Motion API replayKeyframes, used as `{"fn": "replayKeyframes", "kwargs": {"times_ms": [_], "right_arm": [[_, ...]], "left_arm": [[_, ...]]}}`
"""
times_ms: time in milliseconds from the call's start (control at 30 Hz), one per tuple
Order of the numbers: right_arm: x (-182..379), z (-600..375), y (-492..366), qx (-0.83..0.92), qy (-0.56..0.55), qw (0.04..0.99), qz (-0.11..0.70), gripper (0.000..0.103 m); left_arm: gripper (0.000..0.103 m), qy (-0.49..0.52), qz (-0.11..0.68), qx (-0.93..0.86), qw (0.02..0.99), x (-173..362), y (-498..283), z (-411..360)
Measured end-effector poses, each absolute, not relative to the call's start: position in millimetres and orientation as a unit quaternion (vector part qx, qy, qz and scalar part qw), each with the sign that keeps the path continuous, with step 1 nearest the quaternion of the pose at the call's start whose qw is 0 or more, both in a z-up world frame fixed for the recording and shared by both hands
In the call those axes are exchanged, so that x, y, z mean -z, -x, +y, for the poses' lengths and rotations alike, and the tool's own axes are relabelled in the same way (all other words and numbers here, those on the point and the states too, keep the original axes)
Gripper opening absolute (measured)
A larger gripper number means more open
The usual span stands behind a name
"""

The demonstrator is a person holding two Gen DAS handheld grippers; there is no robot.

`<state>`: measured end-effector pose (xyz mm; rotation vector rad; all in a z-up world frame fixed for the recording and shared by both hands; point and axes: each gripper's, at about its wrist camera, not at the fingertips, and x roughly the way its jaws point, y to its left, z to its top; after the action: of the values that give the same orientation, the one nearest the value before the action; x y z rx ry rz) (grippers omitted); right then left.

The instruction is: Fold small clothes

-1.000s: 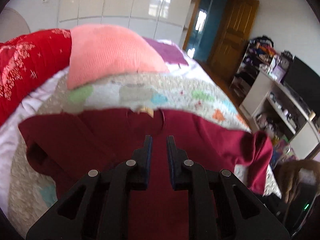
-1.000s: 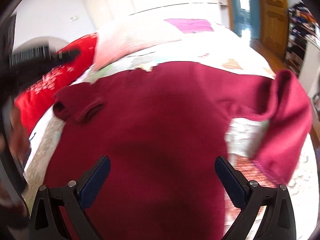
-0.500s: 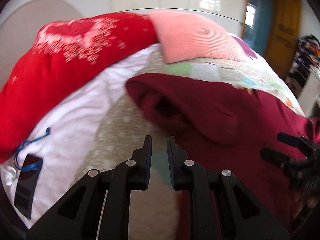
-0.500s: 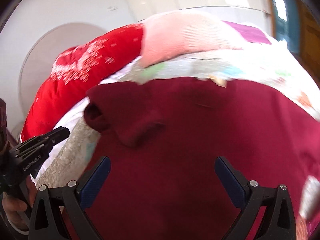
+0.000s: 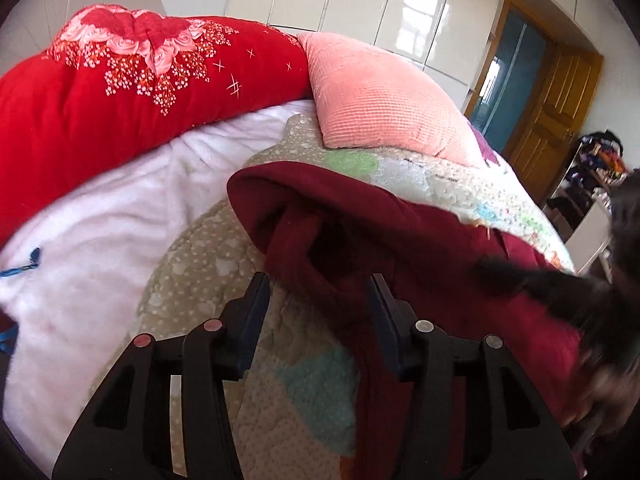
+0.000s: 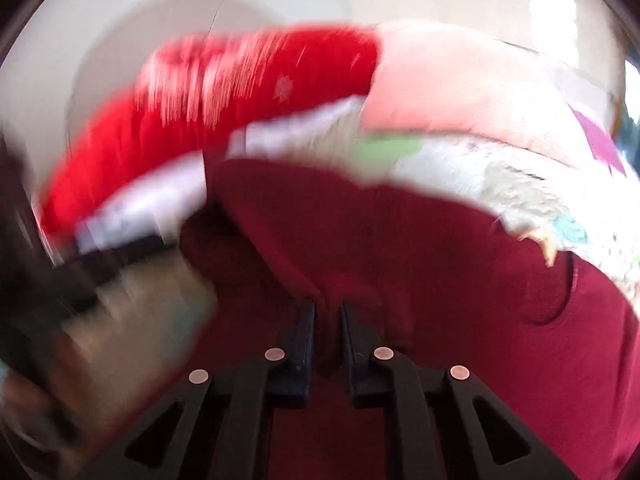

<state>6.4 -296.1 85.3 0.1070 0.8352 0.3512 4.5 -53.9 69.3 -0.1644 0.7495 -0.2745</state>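
Observation:
A dark red sweater (image 5: 400, 240) lies spread on the patterned bed quilt (image 5: 208, 264), its left sleeve folded over on itself. My left gripper (image 5: 320, 292) is open, its jaws on either side of the sleeve's lower edge. In the blurred right wrist view my right gripper (image 6: 327, 312) is closed down on a fold of the sweater (image 6: 460, 280) near the sleeve. The right gripper also shows as a dark blur in the left wrist view (image 5: 560, 292).
A red floral duvet (image 5: 120, 92) and a pink pillow (image 5: 384, 96) lie at the head of the bed. A white sheet (image 5: 92, 240) lies left of the quilt. White wardrobes, a wooden door (image 5: 560, 112) and shelves stand beyond.
My left gripper has opened and moved up to the folded sleeve. My right gripper has swung left and closed from wide open onto the sweater.

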Motion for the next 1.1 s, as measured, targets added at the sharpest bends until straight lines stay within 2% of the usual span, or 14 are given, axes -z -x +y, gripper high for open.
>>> {"fn": "replayKeyframes", "kwargs": {"times_ms": [167, 233, 300, 400, 500, 567, 633, 667, 867, 900, 967, 1000, 1033, 1100], "right_arm": [[-150.3, -356.8, -7.8, -0.176, -0.187, 0.904, 0.343, 0.011], [-177.7, -370.9, 2.2, -0.196, -0.222, 0.901, 0.317, 0.004], [-200.0, -377.3, 11.7, -0.212, -0.241, 0.900, 0.295, 0.003], [-228.7, -386.8, 34.5, -0.219, -0.236, 0.908, 0.269, 0.003], [-228.8, -374.0, 47.3, -0.170, -0.145, 0.929, 0.296, 0.004], [-204.1, -357.8, 50.7, -0.136, -0.093, 0.928, 0.333, 0.013], [-170.4, -339.7, 54.3, -0.148, -0.069, 0.914, 0.372, 0.067], [-153.0, -330.2, 56.6, -0.155, -0.063, 0.907, 0.387, 0.072], [-65.5, -266.2, 51.3, -0.173, 0.101, 0.881, 0.428, 0.072], [-49.1, -261.8, 43.4, -0.169, 0.131, 0.874, 0.437, 0.069], [-41.7, -275.5, 30.7, -0.170, 0.091, 0.879, 0.437, 0.044], [-44.9, -288.2, 25.5, -0.164, 0.053, 0.881, 0.440, 0.016], [-53.5, -308.8, 16.4, -0.169, -0.019, 0.879, 0.446, 0.009], [-71.8, -339.1, 11.7, -0.185, -0.122, 0.873, 0.435, 0.009]], "left_arm": [[0.050, 0.097, 0.355, 0.158, 0.916, -73.3, -12.4, -57.0], [0.050, 0.100, 0.344, 0.172, 0.918, -73.3, -15.3, -61.0], [0.050, 0.094, 0.326, 0.192, 0.921, -73.7, -21.7, -68.3], [0.050, 0.060, 0.334, 0.193, 0.920, -70.7, -30.4, -79.7], [0.050, 0.066, 0.344, 0.188, 0.918, -67.6, -30.8, -75.9], [0.050, 0.066, 0.350, 0.181, 0.917, -66.4, -28.9, -69.9], [0.050, 0.063, 0.357, 0.172, 0.916, -65.0, -28.4, -63.7], [0.050, 0.064, 0.358, 0.165, 0.917, -65.2, -28.5, -59.7], [0.050, 0.072, 0.361, 0.164, 0.915, -64.2, -27.3, -50.1], [0.050, 0.067, 0.361, 0.164, 0.915, -63.7, -27.1, -51.0], [0.050, 0.062, 0.360, 0.165, 0.916, -63.4, -26.5, -52.1], [0.050, 0.062, 0.360, 0.168, 0.916, -63.5, -26.6, -52.0], [0.050, 0.063, 0.360, 0.171, 0.915, -63.9, -26.8, -51.7], [0.050, 0.068, 0.356, 0.177, 0.915, -65.1, -26.5, -51.8]]}}
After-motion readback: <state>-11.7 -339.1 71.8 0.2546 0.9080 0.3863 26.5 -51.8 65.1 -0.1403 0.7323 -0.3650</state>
